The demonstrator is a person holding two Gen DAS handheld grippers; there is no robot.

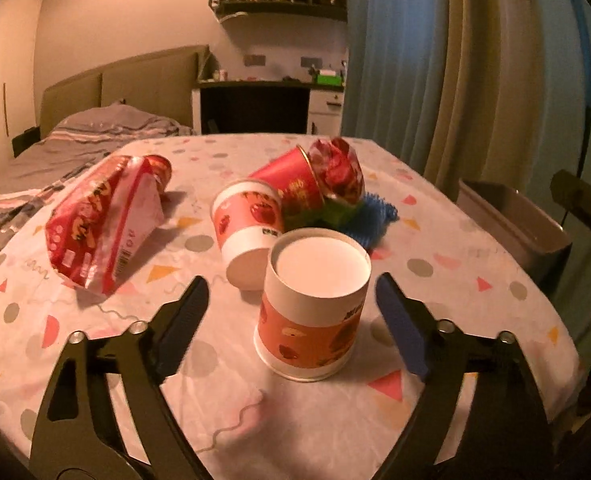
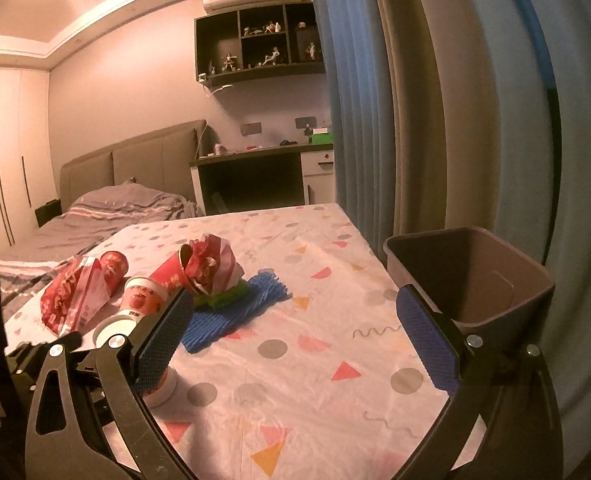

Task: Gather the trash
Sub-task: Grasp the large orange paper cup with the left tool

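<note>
On the patterned table (image 1: 75, 320), at ten o'clock from the left gripper (image 1: 291, 304), lies a crumpled red snack bag (image 1: 103, 220). At twelve, an upturned paper cup (image 1: 315, 304) stands just ahead of its released, wide-apart jaws, with a tipped cup (image 1: 247, 228) touching behind. To grasp well, I would slide forward until both pads flank the upturned cup's wall, then close gently. The right gripper (image 2: 295, 340) is also spread and empty over bare cloth. At two o'clock the bin (image 2: 471, 280) waits just beside the table's edge, its approach unobstructed.
</note>
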